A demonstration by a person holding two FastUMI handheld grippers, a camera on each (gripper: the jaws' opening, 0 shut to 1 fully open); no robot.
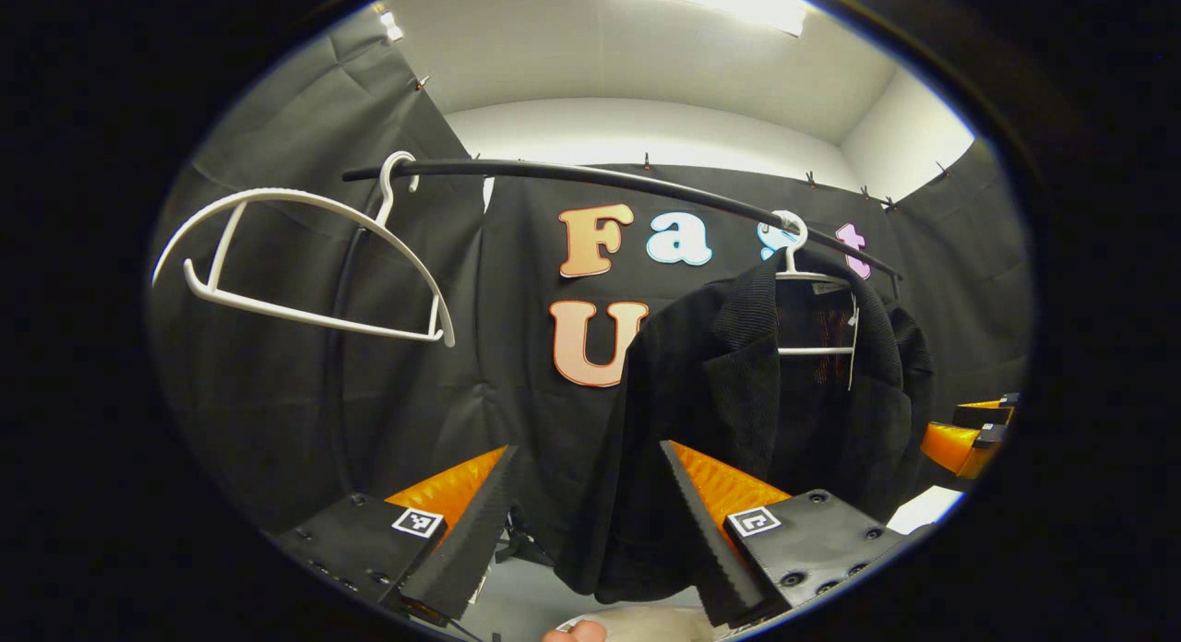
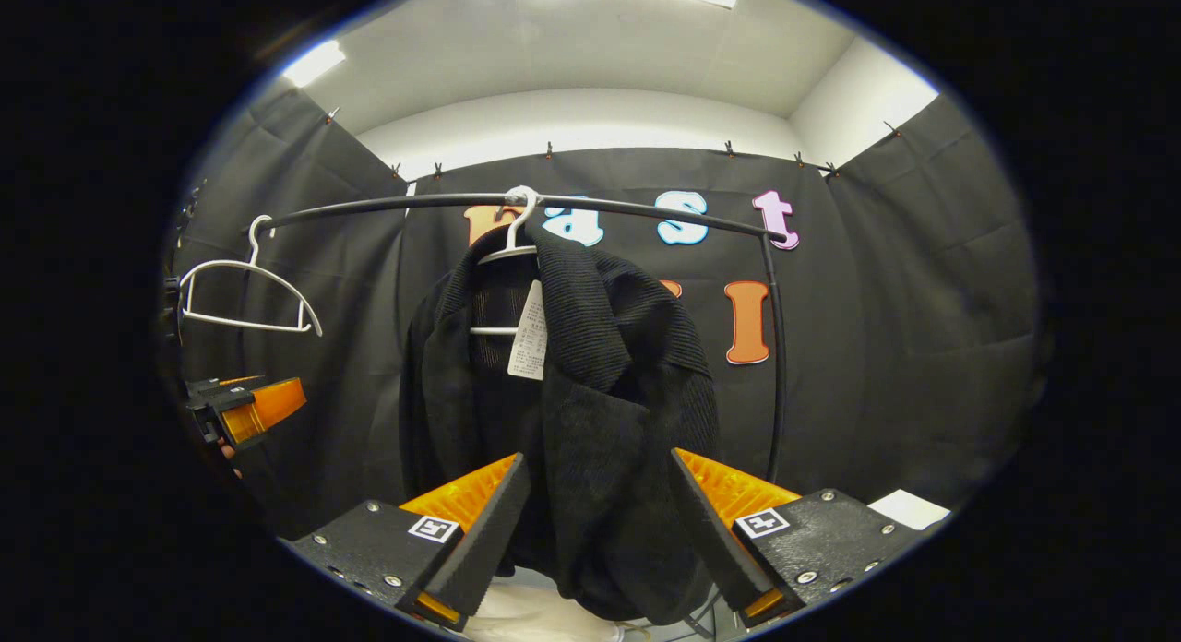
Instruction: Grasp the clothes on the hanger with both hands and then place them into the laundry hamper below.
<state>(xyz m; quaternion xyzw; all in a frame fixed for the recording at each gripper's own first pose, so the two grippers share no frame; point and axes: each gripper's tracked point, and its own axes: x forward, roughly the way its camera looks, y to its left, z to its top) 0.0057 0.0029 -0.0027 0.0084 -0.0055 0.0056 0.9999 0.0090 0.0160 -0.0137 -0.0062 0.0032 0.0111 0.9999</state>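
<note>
At the left end of the black rail (image 1: 572, 173) an empty white hanger (image 1: 304, 255) dangles, and further right the black jacket (image 1: 738, 411) hangs from its own white hanger (image 1: 803, 273), lapels open and a paper tag (image 2: 530, 333) showing at the collar. It looks soft, limp and fairly light (textured knit, likely to slump and slide off the hanger once tugged), so each front panel below the lapel seems the best hold. Both the left gripper (image 1: 590, 513) and right gripper (image 2: 595, 522) have jaws spread wide with the hem between the fingers, not yet pinched.
</note>
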